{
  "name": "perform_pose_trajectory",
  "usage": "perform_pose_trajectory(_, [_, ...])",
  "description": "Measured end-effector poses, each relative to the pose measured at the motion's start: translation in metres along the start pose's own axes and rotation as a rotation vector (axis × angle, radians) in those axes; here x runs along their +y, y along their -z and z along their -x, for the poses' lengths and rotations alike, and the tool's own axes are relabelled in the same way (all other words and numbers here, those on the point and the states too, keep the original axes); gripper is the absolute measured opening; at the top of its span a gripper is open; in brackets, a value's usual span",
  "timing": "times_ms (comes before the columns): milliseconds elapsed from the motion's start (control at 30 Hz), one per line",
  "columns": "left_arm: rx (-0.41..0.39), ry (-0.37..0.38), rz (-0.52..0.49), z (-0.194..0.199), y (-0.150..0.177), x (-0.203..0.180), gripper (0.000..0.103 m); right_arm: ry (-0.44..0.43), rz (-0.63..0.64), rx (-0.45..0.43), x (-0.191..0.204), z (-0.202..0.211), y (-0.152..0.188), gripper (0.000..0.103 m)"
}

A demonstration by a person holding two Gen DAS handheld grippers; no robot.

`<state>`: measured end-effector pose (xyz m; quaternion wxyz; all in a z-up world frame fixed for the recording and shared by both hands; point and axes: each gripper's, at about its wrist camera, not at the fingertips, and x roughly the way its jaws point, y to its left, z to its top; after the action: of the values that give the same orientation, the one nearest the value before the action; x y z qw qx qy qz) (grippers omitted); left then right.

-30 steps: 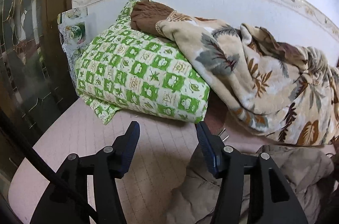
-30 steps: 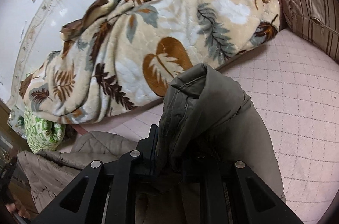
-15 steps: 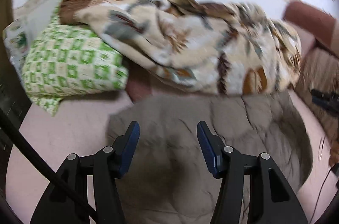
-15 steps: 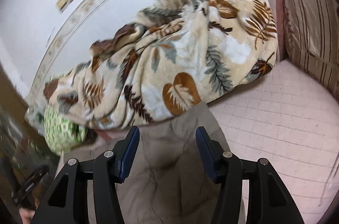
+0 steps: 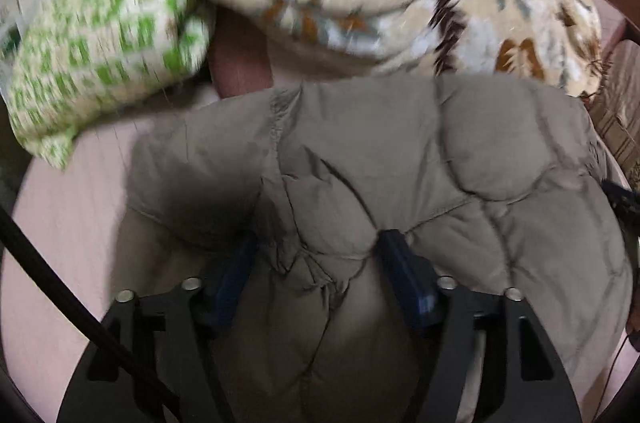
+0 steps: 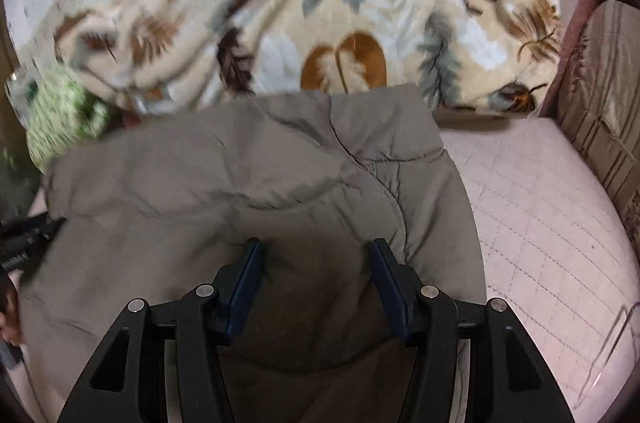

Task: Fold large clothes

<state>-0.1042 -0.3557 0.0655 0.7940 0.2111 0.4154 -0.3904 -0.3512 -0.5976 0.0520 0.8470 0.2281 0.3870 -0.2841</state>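
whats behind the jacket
Behind the jacket a leaf-print blanket is heaped against the wall, a green pillow at its left end. The jacket covers the blanket's lower edge.

We see a plain grey-brown quilted jacket with stitched seams and no print. It lies on a pale pink bed cover marked with a diamond grid. Behind it, the blanket is cream, printed with brown, rust-orange and grey-green leaves. The pillow carries a green-and-white check. At the far edge, the cushion shows tan and brown stripes. We note that both the left gripper and the right gripper are black with 2 dark blue pads each.
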Motion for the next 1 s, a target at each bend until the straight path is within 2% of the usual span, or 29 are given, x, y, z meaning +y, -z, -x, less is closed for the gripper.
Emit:
perform_pose_trajectory(67, [0.015,0.038,0.029,-0.01,-0.001,0.007,0.072,-0.04,-0.027,0.055,-0.01,-0.018,0.002,0.061])
perform_pose_trajectory(133, [0.018,0.048,0.034,-0.017,-0.001,0.008,0.074,-0.063,-0.052,0.066,-0.018,-0.025,0.003,0.061])
perform_pose_trajectory(300, [0.017,0.01,0.027,-0.034,-0.002,0.002,0.079,-0.031,-0.024,0.093,-0.014,-0.04,0.006,0.063])
perform_pose_trajectory(433, [0.007,-0.031,0.05,-0.022,-0.002,0.0,0.075,0.007,-0.009,0.112,-0.009,-0.041,0.003,0.063])
perform_pose_trajectory(500, [-0.027,-0.041,0.066,0.007,0.011,0.001,0.073,0.014,-0.029,0.088,-0.009,-0.027,0.003,0.063])
perform_pose_trajectory(633, [-0.142,-0.044,0.06,0.07,0.052,-0.005,0.073,-0.02,-0.071,-0.052,0.003,0.044,0.02,0.064])
perform_pose_trajectory(700, [-0.172,-0.045,0.073,0.092,0.076,-0.008,0.073,-0.032,-0.075,-0.108,0.018,0.08,0.04,0.064])
perform_pose_trajectory(767, [-0.202,-0.049,0.095,0.112,0.108,-0.011,0.073,-0.079,-0.094,-0.145,0.032,0.105,0.062,0.064])
perform_pose_trajectory(867, [-0.248,-0.081,0.115,0.128,0.136,-0.014,0.073,-0.108,-0.104,-0.205,0.051,0.125,0.097,0.065])
perform_pose_trajectory(1000, [-0.279,-0.115,0.134,0.131,0.147,-0.006,0.073,-0.097,-0.056,-0.192,0.075,0.122,0.094,0.065])
